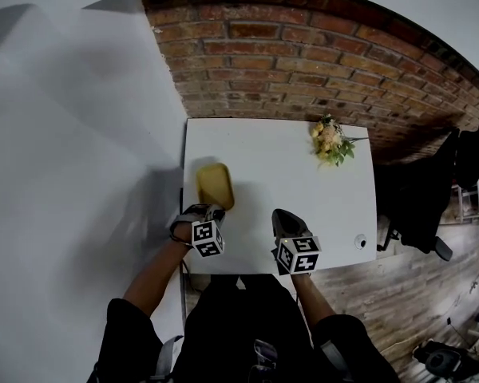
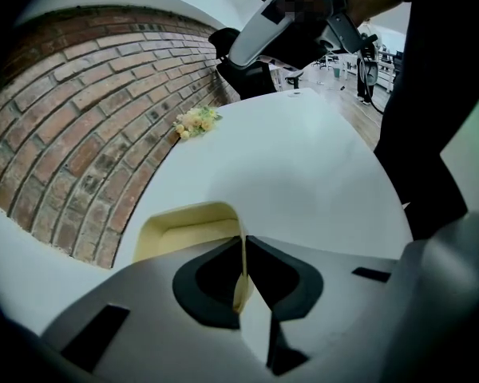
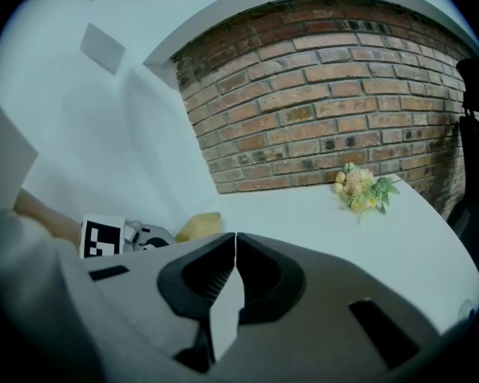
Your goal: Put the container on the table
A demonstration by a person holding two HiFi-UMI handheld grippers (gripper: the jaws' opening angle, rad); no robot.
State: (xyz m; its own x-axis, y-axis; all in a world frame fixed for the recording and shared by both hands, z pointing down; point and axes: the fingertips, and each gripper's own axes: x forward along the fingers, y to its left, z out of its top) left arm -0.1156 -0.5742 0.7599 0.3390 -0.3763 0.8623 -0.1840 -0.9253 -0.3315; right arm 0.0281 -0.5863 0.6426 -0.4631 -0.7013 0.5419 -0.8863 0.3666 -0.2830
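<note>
Over the near left part of the white table [image 1: 287, 166] we hold the yellow container [image 1: 215, 186] with our left gripper [image 1: 211, 212]. In the left gripper view its jaws are clamped on the container's thin side wall [image 2: 243, 250], which runs upright between them, and the open tray [image 2: 184, 226] lies to their left. We cannot tell whether its base touches the tabletop. Our right gripper [image 1: 285, 219] hovers over the table's near edge, well apart from the container. In its own view the jaws [image 3: 235, 250] are pressed together with nothing between them, and the container [image 3: 198, 226] shows beyond them on the left. A small bunch of flowers [image 1: 330, 142] lies at the table's far side, near the brick wall [image 1: 303, 62].
</note>
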